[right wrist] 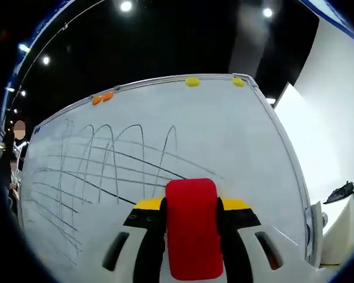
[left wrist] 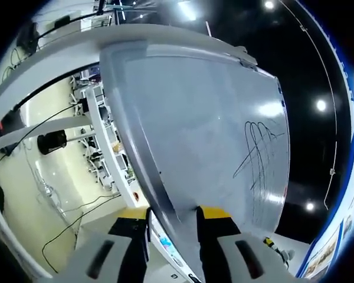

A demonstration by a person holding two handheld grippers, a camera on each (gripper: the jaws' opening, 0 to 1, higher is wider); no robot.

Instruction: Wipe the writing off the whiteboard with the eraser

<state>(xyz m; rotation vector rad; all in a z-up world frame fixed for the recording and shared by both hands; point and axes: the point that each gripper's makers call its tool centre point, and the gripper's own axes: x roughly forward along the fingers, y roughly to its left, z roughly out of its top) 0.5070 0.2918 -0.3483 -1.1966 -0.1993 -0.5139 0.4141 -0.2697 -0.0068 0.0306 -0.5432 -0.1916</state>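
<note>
Your left tongs [left wrist: 172, 230], seen in the left gripper view, straddle the lower metal edge of the large white whiteboard in its grey aluminium frame [left wrist: 194, 118], one yellow-tipped jaw on each side of the frame; they look closed onto that edge, steadying the board. The black looping pen strokes [left wrist: 256, 153] sit further along the board, well apart from your jaws. If you loosen or twist here, I judge the board could swing or tip once wiping pressure comes from the other side, since only this edge grip seems to brace it. Black cables [left wrist: 53, 200] trail on the pale floor below, a trip risk if you step sideways.

In the right gripper view, your right tongs [right wrist: 192, 236] are clamped on the red rectangular block eraser [right wrist: 192, 227], which stands upright between the jaws and faces the whiteboard [right wrist: 236, 153]. I cannot tell whether it touches the surface yet. The black arches and crossing lines [right wrist: 100, 165] cover the left part of the board, beside and beyond the eraser. Push too hard and the eraser may slide back through the jaws; tilt it and only a corner will wipe, leaving streaks. Small yellow [right wrist: 192, 82] and orange magnets [right wrist: 102, 98] sit on the top edge, and a high sweep could knock them off.

No brand, label or readable word shows; the marks are scribbles, not letters
</note>
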